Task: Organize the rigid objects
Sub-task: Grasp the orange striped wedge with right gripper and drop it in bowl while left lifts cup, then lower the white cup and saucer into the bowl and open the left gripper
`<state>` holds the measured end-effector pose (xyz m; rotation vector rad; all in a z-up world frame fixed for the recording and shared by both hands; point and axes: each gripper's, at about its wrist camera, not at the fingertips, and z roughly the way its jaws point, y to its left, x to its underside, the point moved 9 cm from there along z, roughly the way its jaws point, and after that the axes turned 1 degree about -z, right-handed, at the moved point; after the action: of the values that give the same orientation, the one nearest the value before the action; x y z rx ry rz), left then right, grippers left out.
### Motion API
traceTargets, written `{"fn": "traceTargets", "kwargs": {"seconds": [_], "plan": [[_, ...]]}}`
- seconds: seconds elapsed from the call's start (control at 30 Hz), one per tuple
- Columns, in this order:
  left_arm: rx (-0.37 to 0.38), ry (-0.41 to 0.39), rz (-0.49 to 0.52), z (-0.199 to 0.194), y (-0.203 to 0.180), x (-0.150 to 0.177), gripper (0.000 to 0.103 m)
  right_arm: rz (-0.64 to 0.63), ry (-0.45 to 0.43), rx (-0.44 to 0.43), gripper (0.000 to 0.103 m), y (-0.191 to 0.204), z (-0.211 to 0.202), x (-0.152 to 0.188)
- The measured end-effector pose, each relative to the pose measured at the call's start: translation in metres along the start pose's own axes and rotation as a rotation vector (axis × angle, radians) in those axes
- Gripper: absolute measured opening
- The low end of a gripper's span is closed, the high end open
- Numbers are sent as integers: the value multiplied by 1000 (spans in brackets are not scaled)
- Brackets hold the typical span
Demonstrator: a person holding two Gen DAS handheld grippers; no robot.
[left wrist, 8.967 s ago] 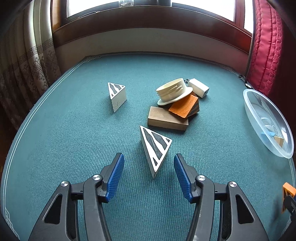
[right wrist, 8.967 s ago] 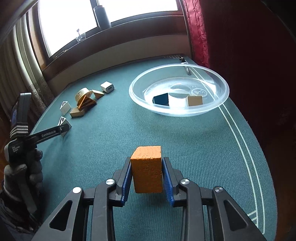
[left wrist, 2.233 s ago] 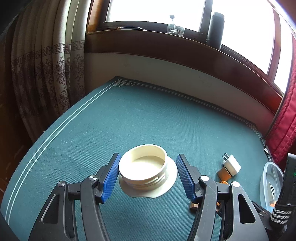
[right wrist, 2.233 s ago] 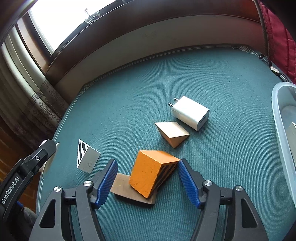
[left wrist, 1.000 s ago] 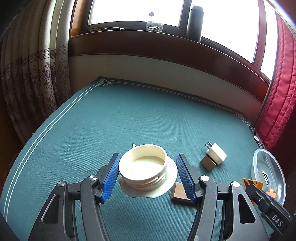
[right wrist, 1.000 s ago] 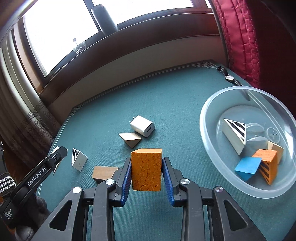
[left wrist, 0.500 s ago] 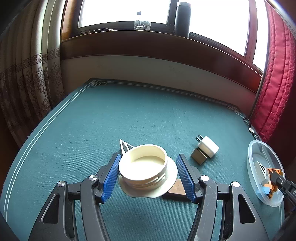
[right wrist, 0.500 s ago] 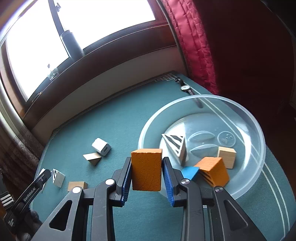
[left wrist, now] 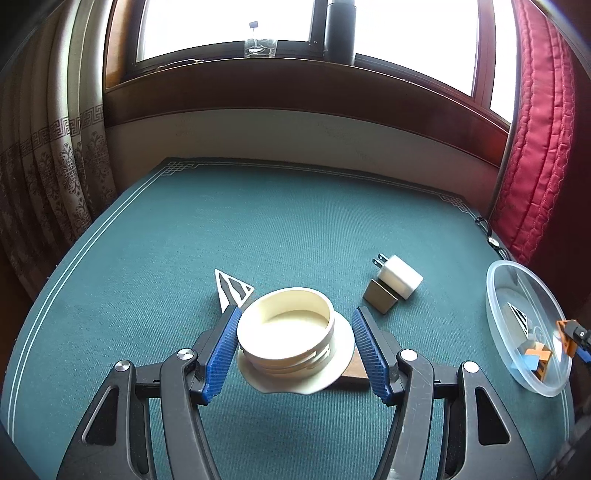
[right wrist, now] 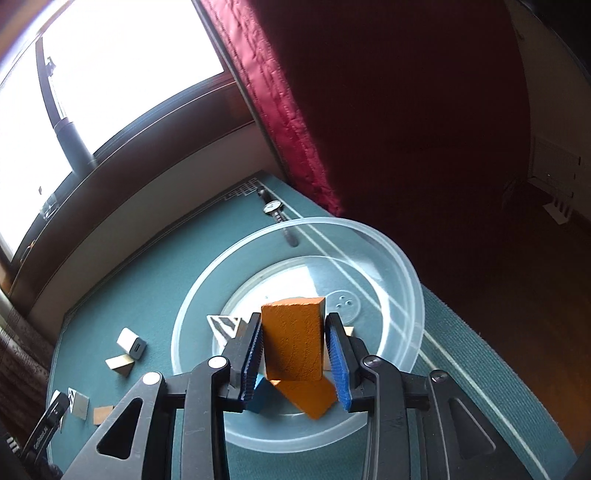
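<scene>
Over the clear bowl (right wrist: 388,258) at the bench's (left wrist: 258,221) four-o'clock edge, the right hand-held gripper (right wrist: 295,354) is opening around the orange block (right wrist: 293,339), while the left hand-held gripper (left wrist: 295,349) clamps the cream ring (left wrist: 288,328) above open green centre.

Green table (left wrist: 295,229), white charger (left wrist: 400,276), striped wedge (left wrist: 231,288), clear bowl (left wrist: 496,325), wristwatch (right wrist: 272,206)

I see a bright window (left wrist: 229,26) over a dark wooden sill (left wrist: 295,77) and a pale wall (left wrist: 295,136), a patterned beige curtain (left wrist: 48,155) on the left, a red curtain (left wrist: 535,147) on the right, and a teal-covered desk (left wrist: 258,221).
</scene>
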<state>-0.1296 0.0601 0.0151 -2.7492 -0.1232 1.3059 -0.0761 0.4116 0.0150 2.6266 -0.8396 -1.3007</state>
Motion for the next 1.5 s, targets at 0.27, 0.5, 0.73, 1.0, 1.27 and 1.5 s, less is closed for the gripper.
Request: {"fn": "traceTargets", "kwargs": {"seconds": [0.27, 0.5, 0.73, 1.0, 1.27, 1.5], "plan": [[12, 5, 26, 2, -12, 6, 62, -8, -32, 82, 49, -22, -2, 8], [30, 8, 43, 0, -23, 10, 62, -22, -108, 132, 49, -30, -17, 9], [52, 31, 60, -1, -37, 16, 62, -75, -167, 178, 56, -32, -28, 15], [103, 63, 105, -3, -72, 22, 62, -40, -153, 150, 59, -41, -27, 16], [176, 75, 184, -8, -127, 25, 62, -4, -148, 122, 64, -46, -26, 19], [226, 95, 239, -3, -172, 24, 62, -51, -144, 100, 64, -34, -27, 30]]}}
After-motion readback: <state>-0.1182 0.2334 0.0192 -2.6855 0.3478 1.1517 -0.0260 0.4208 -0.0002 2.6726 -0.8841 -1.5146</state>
